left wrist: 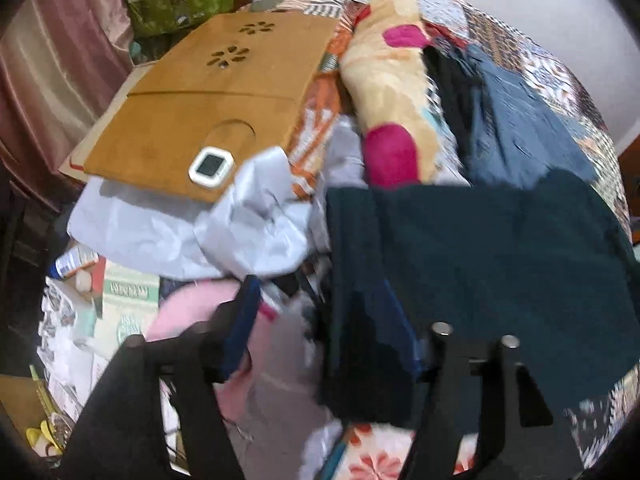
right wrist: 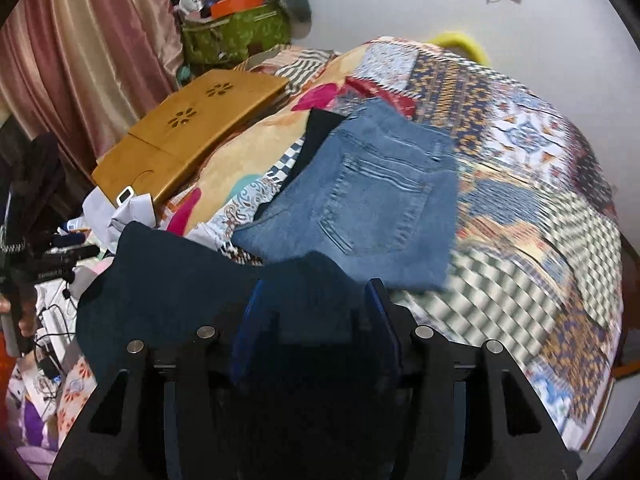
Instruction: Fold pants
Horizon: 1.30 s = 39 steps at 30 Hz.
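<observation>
Dark teal pants [left wrist: 500, 264] lie folded on the patchwork bedspread [left wrist: 532, 52], right of centre in the left wrist view. My left gripper [left wrist: 320, 340] is open; its left blue pad [left wrist: 240, 328] stands clear and the right side is hidden under the pants' edge. In the right wrist view the same dark pants [right wrist: 180, 280] fill the lower middle. My right gripper [right wrist: 316, 320] stands with its blue pads [right wrist: 252, 320] apart and dark cloth between them. Folded blue jeans [right wrist: 372, 208] lie just beyond on the bedspread [right wrist: 520, 160].
A wooden lap desk [left wrist: 208, 108] with a small white clock [left wrist: 211, 166] lies at the left. Crumpled pale cloth [left wrist: 192, 232], a floral blanket [left wrist: 392, 80], pink cloth [left wrist: 200, 308] and boxes crowd the left. A green bag [right wrist: 236, 36] and curtains [right wrist: 80, 40] stand behind.
</observation>
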Available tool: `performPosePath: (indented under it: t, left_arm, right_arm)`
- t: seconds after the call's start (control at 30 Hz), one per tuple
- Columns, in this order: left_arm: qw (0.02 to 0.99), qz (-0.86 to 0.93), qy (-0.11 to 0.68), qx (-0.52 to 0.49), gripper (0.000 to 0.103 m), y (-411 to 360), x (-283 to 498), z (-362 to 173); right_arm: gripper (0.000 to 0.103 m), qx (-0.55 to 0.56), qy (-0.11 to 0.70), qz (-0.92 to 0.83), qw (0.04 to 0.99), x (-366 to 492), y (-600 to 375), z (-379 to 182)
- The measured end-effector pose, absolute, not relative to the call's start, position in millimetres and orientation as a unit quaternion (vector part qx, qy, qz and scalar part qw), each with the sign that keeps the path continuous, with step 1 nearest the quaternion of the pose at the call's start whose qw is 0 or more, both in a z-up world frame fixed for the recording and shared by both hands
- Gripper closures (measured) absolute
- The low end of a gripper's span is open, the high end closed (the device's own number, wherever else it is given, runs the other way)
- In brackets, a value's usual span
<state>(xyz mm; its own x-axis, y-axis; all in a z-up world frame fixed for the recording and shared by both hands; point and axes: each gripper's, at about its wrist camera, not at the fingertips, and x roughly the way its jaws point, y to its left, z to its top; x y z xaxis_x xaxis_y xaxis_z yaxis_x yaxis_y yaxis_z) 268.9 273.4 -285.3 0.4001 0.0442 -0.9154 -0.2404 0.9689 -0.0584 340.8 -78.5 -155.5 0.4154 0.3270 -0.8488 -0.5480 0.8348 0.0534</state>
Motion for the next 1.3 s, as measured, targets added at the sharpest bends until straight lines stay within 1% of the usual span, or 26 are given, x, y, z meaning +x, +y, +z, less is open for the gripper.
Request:
performPosePath:
  t: [0.1,0.13,0.2,0.23,0.27,0.33,0.37,0.4,0.47,0.53,0.6,0.67,0.73,0.8,0.87,0.9,0.93,0.97,1.0,1.07,1.23,1.3]
  left_arm:
    - [0.826,0.066,0.548,-0.117,0.024,263,253,-287]
    - [0.82,0.059,0.555,-0.127,0.024,260,247,-292]
    - [0.811,0.048,0.567,-0.139,0.022,254,241,-300]
    - [0.799,0.041,0.582,-0.146,0.022,251,240,-308]
    - [0.788,0.027,0.595,-0.158,0.023,248,239,-316]
    - [0.773,-0.001,0.605,-0.189,0.039,243,235,-329]
    - [0.772,0.007,0.606,-0.19,0.044,241,232,-331]
    - [0.778,0.018,0.6,-0.185,0.052,239,229,-329]
    - [0.796,0.047,0.582,-0.161,0.063,237,224,-318]
    - [0.811,0.059,0.56,-0.158,0.064,240,219,-303]
    - [0.828,0.08,0.538,-0.134,0.065,240,214,-283]
    - [0.842,0.095,0.518,-0.114,0.065,242,210,-266]
    - [0.84,0.097,0.521,-0.119,0.065,251,210,-264]
    - [0.828,0.098,0.54,-0.117,0.064,255,216,-278]
    - [0.802,0.095,0.579,-0.111,0.064,250,220,-303]
    - [0.791,0.094,0.596,-0.106,0.061,246,222,-314]
    - [0.789,0.099,0.598,-0.1,0.061,243,220,-317]
    - [0.793,0.105,0.594,-0.089,0.058,240,219,-315]
    - [0.796,0.114,0.59,-0.073,0.051,237,219,-309]
    - [0.802,0.121,0.582,-0.055,0.042,234,221,-295]
    - [0.831,0.106,0.543,-0.049,0.037,216,219,-245]
    - [0.842,0.085,0.531,-0.047,0.032,198,218,-229]
  right_arm:
    - [0.054,-0.111,0.463,0.247,0.844,321,-105,-144]
    - [0.053,-0.111,0.459,0.237,0.849,312,-116,-140]
    - [0.048,-0.108,0.453,0.215,0.858,298,-135,-137]
    - [0.043,-0.105,0.451,0.204,0.862,290,-146,-136]
    - [0.04,-0.102,0.451,0.199,0.864,286,-153,-136]
    - [0.04,-0.094,0.456,0.184,0.866,271,-174,-137]
    - [0.04,-0.091,0.458,0.179,0.866,266,-179,-137]
    - [0.04,-0.088,0.46,0.173,0.866,260,-188,-138]
    - [0.04,-0.087,0.462,0.163,0.867,250,-197,-140]
    - [0.04,-0.087,0.466,0.154,0.867,241,-207,-143]
    - [0.04,-0.089,0.468,0.145,0.867,232,-214,-148]
    - [0.04,-0.089,0.467,0.136,0.869,225,-221,-152]
    - [0.04,-0.078,0.466,0.131,0.872,217,-230,-155]
    - [0.04,-0.058,0.468,0.126,0.873,210,-242,-156]
    - [0.04,-0.04,0.468,0.113,0.875,203,-257,-157]
    - [0.04,-0.036,0.468,0.105,0.877,200,-263,-157]
    - [0.04,-0.031,0.468,0.097,0.878,197,-270,-157]
    - [0.04,-0.025,0.468,0.086,0.879,193,-279,-157]
    - [0.04,-0.019,0.468,0.073,0.88,190,-290,-157]
    - [0.04,-0.011,0.469,0.051,0.882,182,-307,-157]
    - [0.04,0.015,0.467,0.001,0.884,166,-355,-158]
    - [0.04,0.03,0.466,-0.018,0.884,160,-375,-161]
